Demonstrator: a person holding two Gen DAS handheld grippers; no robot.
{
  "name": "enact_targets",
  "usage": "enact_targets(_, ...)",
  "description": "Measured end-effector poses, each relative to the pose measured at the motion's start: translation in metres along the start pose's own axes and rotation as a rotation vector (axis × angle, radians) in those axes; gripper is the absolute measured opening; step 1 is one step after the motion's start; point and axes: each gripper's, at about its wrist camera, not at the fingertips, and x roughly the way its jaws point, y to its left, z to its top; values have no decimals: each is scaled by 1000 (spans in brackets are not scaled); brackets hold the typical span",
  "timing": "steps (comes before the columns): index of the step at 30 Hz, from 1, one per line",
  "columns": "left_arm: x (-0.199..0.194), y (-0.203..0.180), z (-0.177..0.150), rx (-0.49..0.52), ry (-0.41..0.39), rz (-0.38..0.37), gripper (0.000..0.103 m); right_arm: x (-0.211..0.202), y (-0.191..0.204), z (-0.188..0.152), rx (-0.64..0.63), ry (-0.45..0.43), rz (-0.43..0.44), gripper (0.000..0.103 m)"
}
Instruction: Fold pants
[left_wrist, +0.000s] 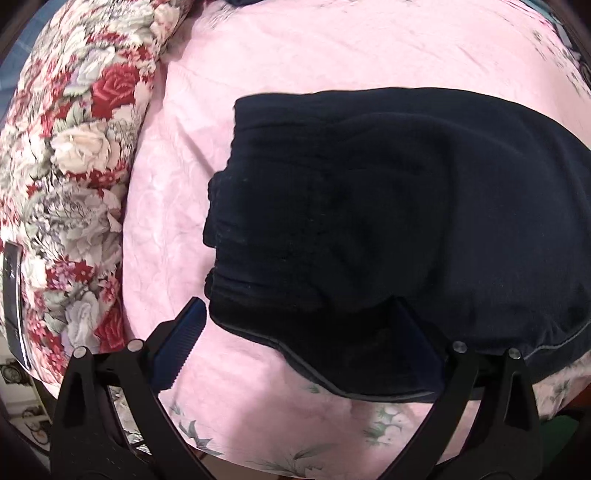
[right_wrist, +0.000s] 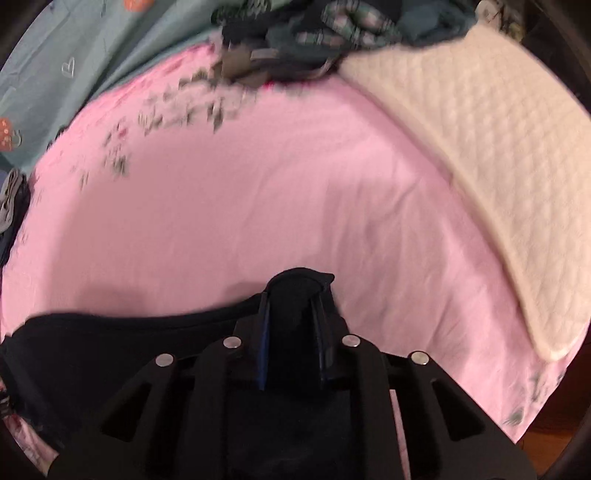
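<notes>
The jaws of the left gripper stood as wide as they go, straddling the near hem of the dark pants without pressing on it; one ribbed blue pad lay over bare pink sheet, the other was half hidden against the cloth. The jaws of the right gripper were nearly closed and pinched a bunched fold of the same dark fabric between the pads. The pants lay on the sheet in a stacked bundle, waistband gathers toward the floral quilt at the bed's edge. Probably the right grip held an end of the garment to carry or settle it over the rest, while the left had let go so the layers could lie flat. A white quilted pad lay at the far side and a heap of other clothes beyond the sheet, both well apart from the pants
</notes>
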Motion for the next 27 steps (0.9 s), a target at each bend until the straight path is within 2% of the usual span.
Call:
enact_targets(2,-1,3,-1,-10,8,2,101,20,-3,-7,15,52,-62,33)
enact_targets(3,-4,4,-2,-9,4,10,101,23,3,-9,-16,32,-151,56)
enact_targets(4,-8,7,-4,-7,-6,13,101,21,8,-7,-50,29,-225,71)
enact_targets(5,-12,10,-5,-6,-15,22,101,14,14,-4,-78,47,-241,71)
enact_targets(6,-16,15,-7,-7,-25,32,101,6,17,-2,-83,43,-211,71)
enact_targets(8,-23,25,-10,-13,-35,30,101,-30,25,-5,-113,-30,-166,71)
enact_targets(9,-24,29,-13,-17,-35,37,101,-46,32,-12,-147,-34,-122,71)
enact_targets(11,-19,38,-17,-41,-18,36,101,-62,46,-27,-216,14,8,71)
enact_targets(13,-12,43,-18,-72,10,1,101,-72,66,-56,-314,87,140,71)
enact_targets(17,-1,44,-19,-91,32,-1,101,-68,115,-110,-500,201,292,71)
enact_targets(18,0,43,-19,-77,34,8,101,-61,124,-123,-543,234,290,71)
enact_targets(20,-1,40,-20,-23,30,33,101,-44,137,-146,-614,332,230,68)
enact_targets(21,-3,41,-20,7,31,49,101,-44,142,-163,-709,307,181,68)
enact_targets(22,-4,44,-20,18,34,42,101,-46,143,-168,-748,299,171,68)
enact_targets(25,-10,48,-22,5,40,7,101,-48,134,-153,-697,395,206,68)
enact_targets(26,-16,47,-21,6,29,3,101,-56,134,-139,-657,392,247,67)
enact_targets(27,-26,47,-21,18,-4,-5,100,-64,135,-126,-624,350,293,67)
